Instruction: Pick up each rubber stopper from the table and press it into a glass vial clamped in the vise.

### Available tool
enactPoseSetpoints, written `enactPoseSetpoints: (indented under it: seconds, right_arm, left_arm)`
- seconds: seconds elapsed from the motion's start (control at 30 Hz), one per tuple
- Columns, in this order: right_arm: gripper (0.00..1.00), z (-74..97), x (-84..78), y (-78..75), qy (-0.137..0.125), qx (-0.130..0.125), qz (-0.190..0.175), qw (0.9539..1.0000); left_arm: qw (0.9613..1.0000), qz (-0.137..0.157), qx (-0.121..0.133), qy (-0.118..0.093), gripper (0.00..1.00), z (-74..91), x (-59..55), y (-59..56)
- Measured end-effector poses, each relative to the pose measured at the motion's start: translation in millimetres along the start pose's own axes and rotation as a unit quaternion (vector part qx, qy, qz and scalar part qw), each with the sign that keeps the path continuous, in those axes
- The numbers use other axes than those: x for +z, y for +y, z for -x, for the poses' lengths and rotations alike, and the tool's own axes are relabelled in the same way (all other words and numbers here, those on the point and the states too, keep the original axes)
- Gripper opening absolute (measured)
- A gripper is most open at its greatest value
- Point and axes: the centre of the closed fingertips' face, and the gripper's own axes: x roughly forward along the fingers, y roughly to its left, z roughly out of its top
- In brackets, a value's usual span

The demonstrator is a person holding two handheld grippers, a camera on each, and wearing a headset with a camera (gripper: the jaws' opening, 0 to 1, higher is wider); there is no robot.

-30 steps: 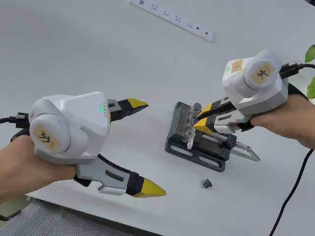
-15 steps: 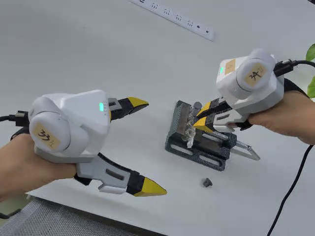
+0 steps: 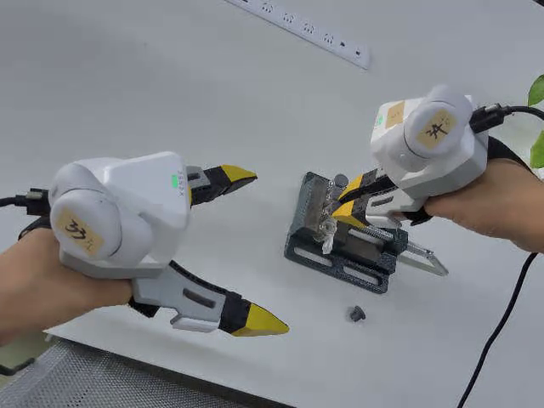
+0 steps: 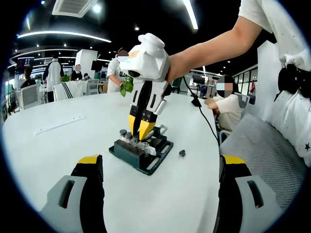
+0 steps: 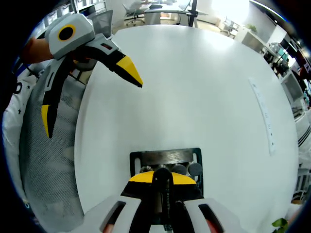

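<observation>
Presently the right tongs (image 3: 344, 201) are closed on a dark rubber stopper (image 5: 162, 176), directly over the glass vials (image 3: 327, 223) clamped in the vise (image 3: 340, 255). The left tongs (image 3: 255, 248) hang wide apart above the counter (image 3: 170, 85), well left of the vise. A loose stopper (image 3: 357, 314) lies near its front.

- Vise (image 3: 340, 263) sits on the table (image 3: 170, 102), right of centre, with vials (image 3: 325, 225) in a row in it.
- Right gripper (image 3: 343, 204) is over the vials, held stopper (image 5: 162, 175) between its tips.
- Loose stopper (image 3: 358, 314) lies before the vise, apart from it.
- Left gripper (image 3: 265, 251) is left of the vise, well apart.
- Power strip (image 3: 306, 30) lies behind the vise, far back.
</observation>
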Motion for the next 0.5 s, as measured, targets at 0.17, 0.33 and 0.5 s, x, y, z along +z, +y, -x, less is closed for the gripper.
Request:
enactPoseSetpoints:
  seconds: [0.17, 0.33, 0.5]
  right_arm:
    - [0.06, 0.7, 0.4, -0.5, 0.000, 0.004, -0.007, 1.0000]
    - [0.07, 1.0, -0.4, -0.4, -0.005, 0.000, 0.002, 1.0000]
    - [0.08, 1.0, -0.3, -0.1, -0.014, -0.002, -0.009, 0.9999]
  left_arm:
    - [1.0000, -0.002, -0.001, 0.003, 0.99, -0.5, 0.4, -1.0]
    - [1.0000, 0.000, 0.001, 0.001, 0.99, 1.1, 0.7, 1.2]
    - [1.0000, 0.000, 0.000, 0.002, 0.99, 1.1, -0.8, 0.7]
